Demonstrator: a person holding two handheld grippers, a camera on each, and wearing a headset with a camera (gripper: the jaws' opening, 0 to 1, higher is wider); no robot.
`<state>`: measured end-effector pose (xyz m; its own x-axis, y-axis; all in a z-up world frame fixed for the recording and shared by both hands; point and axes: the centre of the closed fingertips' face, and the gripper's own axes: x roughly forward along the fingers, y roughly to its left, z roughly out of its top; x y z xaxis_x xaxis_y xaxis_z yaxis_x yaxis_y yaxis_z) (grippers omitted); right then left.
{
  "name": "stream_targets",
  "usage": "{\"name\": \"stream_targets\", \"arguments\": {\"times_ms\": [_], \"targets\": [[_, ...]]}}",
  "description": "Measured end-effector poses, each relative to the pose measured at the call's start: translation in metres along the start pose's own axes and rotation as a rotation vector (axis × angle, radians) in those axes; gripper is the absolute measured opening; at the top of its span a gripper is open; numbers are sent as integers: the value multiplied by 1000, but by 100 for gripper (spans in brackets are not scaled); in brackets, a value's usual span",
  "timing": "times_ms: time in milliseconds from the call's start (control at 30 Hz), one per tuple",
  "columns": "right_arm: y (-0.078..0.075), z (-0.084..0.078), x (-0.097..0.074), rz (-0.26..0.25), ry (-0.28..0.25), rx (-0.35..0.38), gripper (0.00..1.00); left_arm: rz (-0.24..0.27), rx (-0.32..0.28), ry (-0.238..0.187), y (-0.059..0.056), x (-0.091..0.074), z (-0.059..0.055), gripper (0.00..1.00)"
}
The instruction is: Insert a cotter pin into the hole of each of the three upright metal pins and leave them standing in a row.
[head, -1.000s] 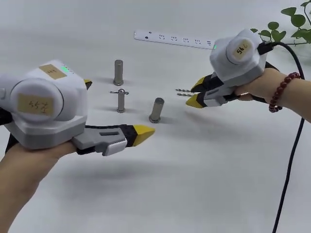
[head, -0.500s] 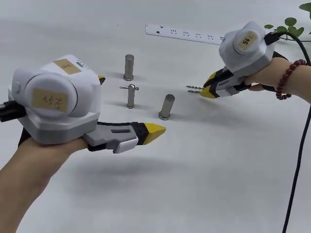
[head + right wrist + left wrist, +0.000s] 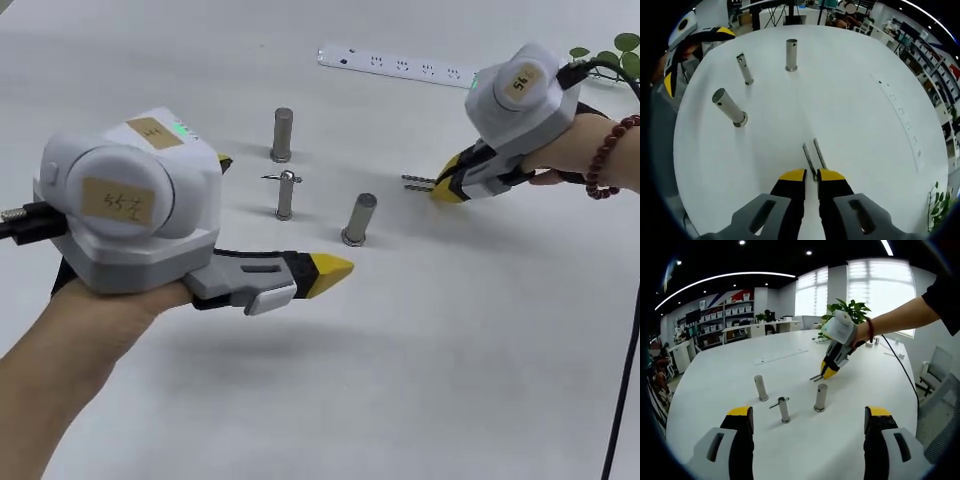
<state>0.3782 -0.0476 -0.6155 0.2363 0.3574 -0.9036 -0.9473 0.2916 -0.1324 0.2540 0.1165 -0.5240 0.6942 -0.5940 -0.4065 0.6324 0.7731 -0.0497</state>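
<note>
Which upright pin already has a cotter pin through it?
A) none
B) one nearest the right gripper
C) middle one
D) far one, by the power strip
C: the middle pin has a cotter pin sticking out sideways near its top, while the far pin and the front pin carry none.

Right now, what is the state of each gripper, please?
Left gripper: open, jaws wide apart, holding nothing.
Right gripper: shut on a cotter pin.
</note>
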Motion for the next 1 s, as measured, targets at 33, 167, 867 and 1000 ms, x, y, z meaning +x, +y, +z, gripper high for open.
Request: {"name": "stream_targets", "arguments": {"times_ms": [33, 167, 867, 1000], "targets": [[-1, 0, 1, 3, 2, -1, 3, 0, 0, 1, 0, 0, 0, 90], [3, 1, 1, 17, 6, -1, 0, 0, 1, 1, 0, 0, 0, 90], [8, 18, -11, -26, -26, -66, 0, -18, -29, 7, 0, -3, -1, 72], [16, 29, -21, -39, -65, -105, 0, -40, -48, 17, -5, -3, -1, 66]]}}
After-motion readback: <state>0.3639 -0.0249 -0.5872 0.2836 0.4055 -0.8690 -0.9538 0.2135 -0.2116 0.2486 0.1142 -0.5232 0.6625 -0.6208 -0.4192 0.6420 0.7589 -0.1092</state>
